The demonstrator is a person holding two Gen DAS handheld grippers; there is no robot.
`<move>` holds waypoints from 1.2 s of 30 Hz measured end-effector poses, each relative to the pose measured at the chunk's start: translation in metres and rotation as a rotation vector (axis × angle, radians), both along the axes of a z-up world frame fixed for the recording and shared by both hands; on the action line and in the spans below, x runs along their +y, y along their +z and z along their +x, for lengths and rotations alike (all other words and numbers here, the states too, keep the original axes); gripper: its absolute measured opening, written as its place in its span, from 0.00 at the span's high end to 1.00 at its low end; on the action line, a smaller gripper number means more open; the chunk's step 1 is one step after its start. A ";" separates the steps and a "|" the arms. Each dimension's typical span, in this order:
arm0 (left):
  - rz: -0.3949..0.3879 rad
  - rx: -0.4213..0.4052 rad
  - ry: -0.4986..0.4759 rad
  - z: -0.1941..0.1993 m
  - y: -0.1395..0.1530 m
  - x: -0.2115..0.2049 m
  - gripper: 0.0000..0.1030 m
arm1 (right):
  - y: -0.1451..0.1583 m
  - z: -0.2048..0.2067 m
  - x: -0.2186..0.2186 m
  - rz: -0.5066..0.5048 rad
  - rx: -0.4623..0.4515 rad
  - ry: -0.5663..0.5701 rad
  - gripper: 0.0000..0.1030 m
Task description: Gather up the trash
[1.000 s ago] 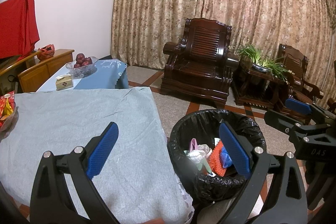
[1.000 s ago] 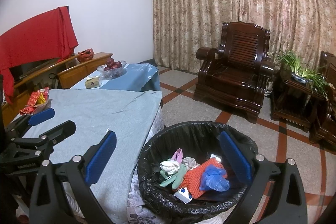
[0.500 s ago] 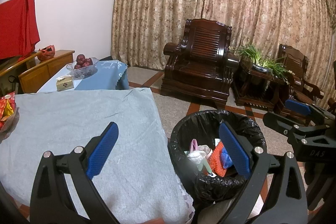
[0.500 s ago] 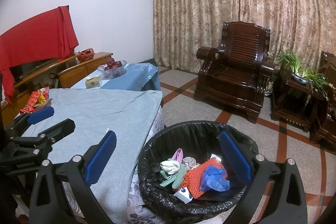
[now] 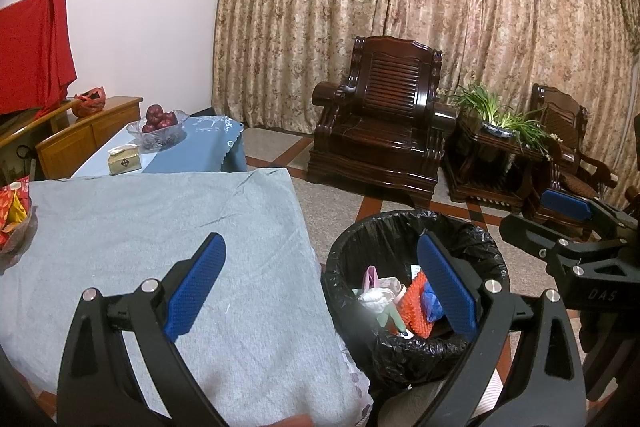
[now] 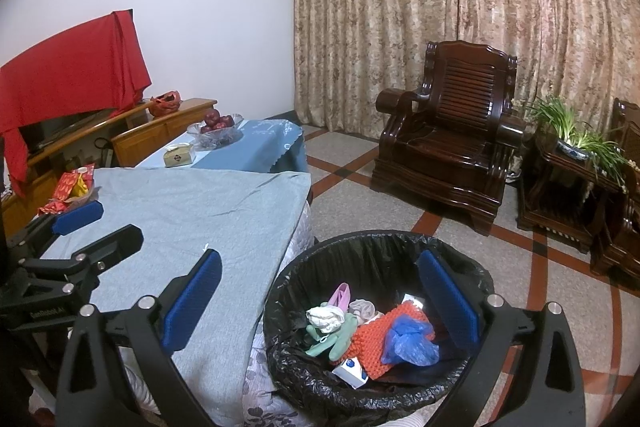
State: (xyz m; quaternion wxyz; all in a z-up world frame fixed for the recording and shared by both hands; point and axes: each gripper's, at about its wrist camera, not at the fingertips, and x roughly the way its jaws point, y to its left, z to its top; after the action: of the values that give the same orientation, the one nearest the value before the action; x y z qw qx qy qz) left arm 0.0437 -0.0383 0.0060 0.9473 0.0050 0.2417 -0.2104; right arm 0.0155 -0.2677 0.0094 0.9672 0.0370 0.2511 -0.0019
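Observation:
A round bin with a black liner [image 6: 360, 251] [image 5: 384, 227] stands on the floor beside the table. Inside lie an orange knitted piece [image 6: 372, 339], a blue plastic bag [image 6: 408, 341], pale green and white scraps [image 6: 328, 323] and a small white box [image 6: 350, 373]. My left gripper [image 5: 320, 283] is open and empty, over the table's right edge and the bin. My right gripper [image 6: 320, 291] is open and empty above the bin. Each gripper shows in the other's view: the right one [image 5: 568, 223], the left one [image 6: 80, 227].
A table with a grey-blue cloth [image 6: 192, 203] is left of the bin. A dish of red and yellow packets [image 6: 72, 187] sits at its far left edge. Behind are a low blue-covered table with a fruit bowl [image 6: 216, 127] and tissue box [image 6: 178, 155], a wooden armchair [image 6: 452, 135] and a plant stand [image 6: 568, 147].

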 end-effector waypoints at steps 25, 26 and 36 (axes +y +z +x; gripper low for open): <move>0.004 0.008 0.002 0.004 -0.004 0.003 0.09 | -0.003 0.001 0.001 0.000 0.006 0.001 0.06; 0.003 0.009 0.003 0.004 -0.005 0.005 0.09 | -0.003 0.001 0.001 0.000 0.006 0.001 0.06; 0.006 0.011 0.004 0.005 -0.006 0.006 0.09 | -0.008 0.001 0.001 0.000 0.010 0.002 0.06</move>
State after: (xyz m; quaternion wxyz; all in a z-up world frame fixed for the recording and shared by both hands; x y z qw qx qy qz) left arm 0.0489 -0.0327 -0.0002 0.9463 0.0062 0.2476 -0.2078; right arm 0.0162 -0.2666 0.0017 0.9659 0.0366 0.2562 -0.0010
